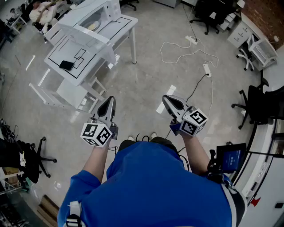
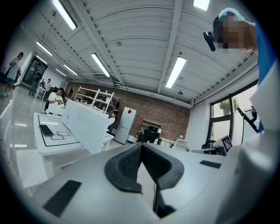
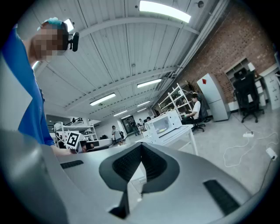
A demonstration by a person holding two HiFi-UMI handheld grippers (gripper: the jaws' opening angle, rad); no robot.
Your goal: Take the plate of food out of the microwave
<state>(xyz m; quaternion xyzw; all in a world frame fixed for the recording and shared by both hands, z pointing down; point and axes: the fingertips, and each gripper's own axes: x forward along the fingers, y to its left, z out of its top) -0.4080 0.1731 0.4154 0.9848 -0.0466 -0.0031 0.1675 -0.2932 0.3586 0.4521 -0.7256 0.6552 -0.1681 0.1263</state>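
Both held forward, level and closed: left gripper (image 1: 110, 100), right gripper (image 1: 167, 99).

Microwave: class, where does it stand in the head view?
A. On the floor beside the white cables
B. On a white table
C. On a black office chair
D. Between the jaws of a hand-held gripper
B: the microwave stands on the white table at the upper left of the head view, off the floor.
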